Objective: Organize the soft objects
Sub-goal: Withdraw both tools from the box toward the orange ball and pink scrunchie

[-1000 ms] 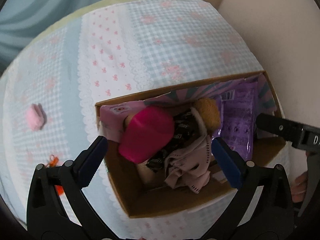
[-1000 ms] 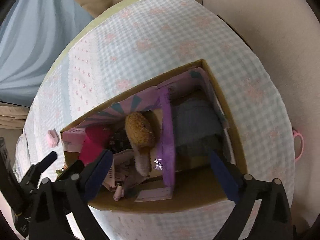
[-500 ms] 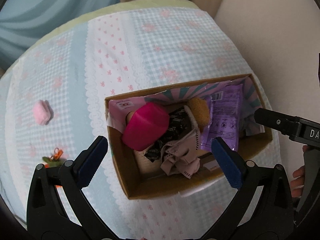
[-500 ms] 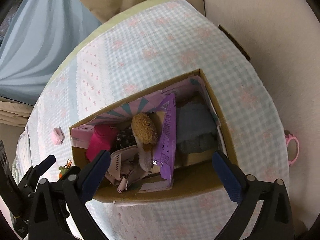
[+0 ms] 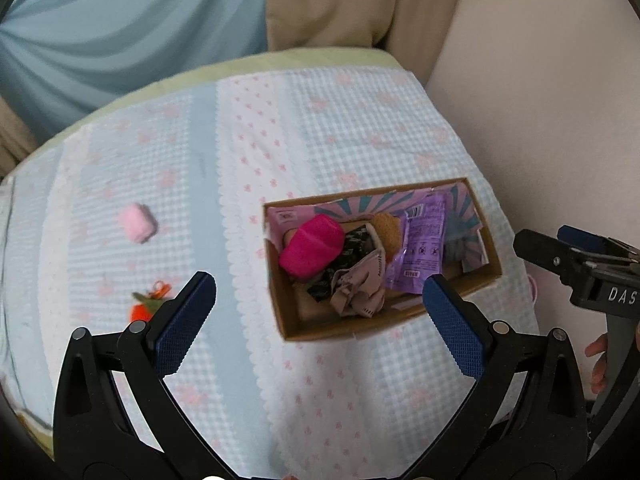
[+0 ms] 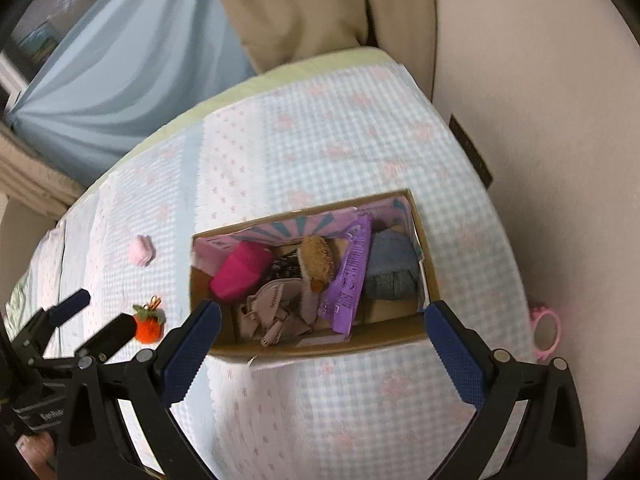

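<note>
A cardboard box (image 5: 316,326) (image 6: 320,350) sits on the checked bedspread. It holds a magenta plush (image 5: 310,248) (image 6: 240,274), a beige crumpled cloth (image 5: 358,288) (image 6: 276,312), a brown plush (image 6: 318,258), a purple packet (image 5: 420,248) (image 6: 348,276) and a blue-grey cloth (image 6: 390,270). A pink soft toy (image 5: 137,224) (image 6: 141,251) and an orange plush fruit (image 5: 144,308) (image 6: 149,326) lie on the bed left of the box. My left gripper (image 5: 318,322) is open and empty, high above the bed. My right gripper (image 6: 320,344) is open and empty above the box's near wall.
A cream wall rises right of the bed. A blue curtain (image 5: 120,36) and a tan curtain (image 5: 340,0) hang behind it. A pink hand mirror (image 6: 546,332) lies at the bed's right edge. The other gripper shows at each view's side.
Both grippers have pulled up and back from the box, so it looks smaller. The pink toy and orange fruit have come into fuller view. Both grippers stayed open.
</note>
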The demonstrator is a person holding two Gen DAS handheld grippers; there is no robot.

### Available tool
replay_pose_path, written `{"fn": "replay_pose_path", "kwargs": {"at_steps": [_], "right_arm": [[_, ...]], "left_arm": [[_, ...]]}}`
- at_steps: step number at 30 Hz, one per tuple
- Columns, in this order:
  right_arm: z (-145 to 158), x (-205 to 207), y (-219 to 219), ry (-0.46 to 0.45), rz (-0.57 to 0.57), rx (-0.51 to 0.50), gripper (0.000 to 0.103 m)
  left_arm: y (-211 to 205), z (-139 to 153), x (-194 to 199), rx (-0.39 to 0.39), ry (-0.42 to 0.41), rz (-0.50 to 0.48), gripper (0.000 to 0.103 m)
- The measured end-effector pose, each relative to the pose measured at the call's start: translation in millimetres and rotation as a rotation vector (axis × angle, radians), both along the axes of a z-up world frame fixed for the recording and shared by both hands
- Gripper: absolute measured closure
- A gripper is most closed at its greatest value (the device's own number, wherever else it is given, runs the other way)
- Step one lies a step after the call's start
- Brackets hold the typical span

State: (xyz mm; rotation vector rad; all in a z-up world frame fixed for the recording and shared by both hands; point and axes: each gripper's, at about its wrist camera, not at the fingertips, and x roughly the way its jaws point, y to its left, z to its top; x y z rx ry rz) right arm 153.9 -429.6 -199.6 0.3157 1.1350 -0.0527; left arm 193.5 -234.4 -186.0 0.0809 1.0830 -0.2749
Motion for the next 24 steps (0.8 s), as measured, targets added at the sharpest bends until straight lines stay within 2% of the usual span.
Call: {"fn": "replay_pose_path", "kwargs": {"at_steps": [6,12,18,20,24], "right_arm": [[48,-24,33,-0.067,0.069,-0.063,0.001],[85,-42,68,-0.124,0.139,-0.116,0.001],[95,-52,95,-0.176,0.210,-0.087,0.001],[98,-54,107,-0.203,0.231,-0.116,0.001],[102,-48,131,-0.230,0.297,-0.138,0.001]], "left_arm": [[34,42,-31,-0.041,-0.050,0.063,0.000],[73,72,-62,-0.043,-0.114,0.153,0.000],[116,78,-87,-0.022,-0.153,0.271,0.000],[134,74,-93,-0.017,-0.153,0.323,0.000],[169,60,-101,-0.053,-0.131,0.420,0.000]]}}
